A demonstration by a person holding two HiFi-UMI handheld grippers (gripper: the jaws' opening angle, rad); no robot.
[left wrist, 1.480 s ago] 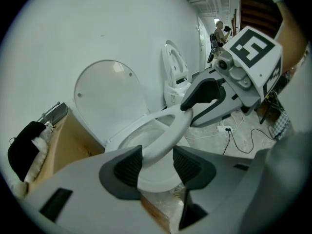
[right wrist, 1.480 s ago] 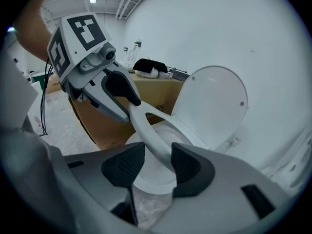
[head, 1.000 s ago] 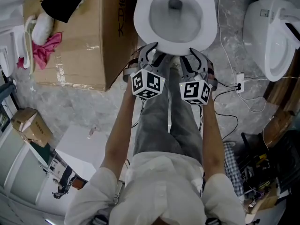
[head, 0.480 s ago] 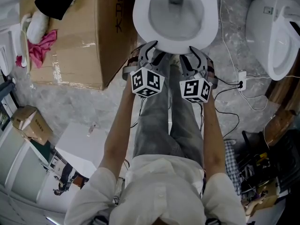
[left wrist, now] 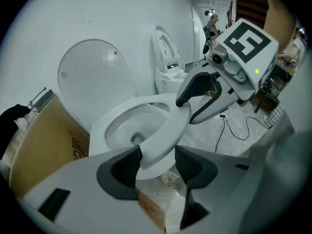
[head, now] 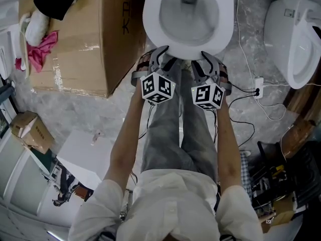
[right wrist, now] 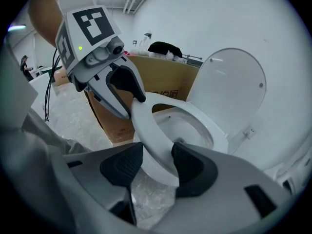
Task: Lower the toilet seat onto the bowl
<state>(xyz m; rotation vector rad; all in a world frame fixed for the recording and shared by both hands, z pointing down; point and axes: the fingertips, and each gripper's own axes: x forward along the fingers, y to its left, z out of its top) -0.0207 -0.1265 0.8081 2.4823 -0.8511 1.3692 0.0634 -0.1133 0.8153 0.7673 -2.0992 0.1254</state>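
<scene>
Find toilet seat (head: 150, 20) down, lying level over bowl (head: 189, 21), with lid (left wrist: 95, 77) upright behind. Cannot tell whether seat rests fully on the rim.

Find left gripper (left wrist: 157, 164) at seat's front edge, left of centre in head view, pointing steeply down. Read its jaws as apart, just having been opening. See front curve of seat between them, close against the pad on its view's left, with a clear gap to the other pad. No clamp.

Find right gripper (right wrist: 156, 165) just beside it on the same front edge, right of centre. Read its jaws as apart too, likewise just having been opening. See seat's rim between them, close against the pad on its view's right, with a gap on the other side. No clamp.

Note each gripper in the other's view, one finger over the seat's top and the other outside its edge.

Note cardboard box (head: 95, 39) on floor left of bowl in head view, second toilet (head: 293, 39) well apart at right, and grey-trousered legs (head: 175, 129) below the grippers.
</scene>
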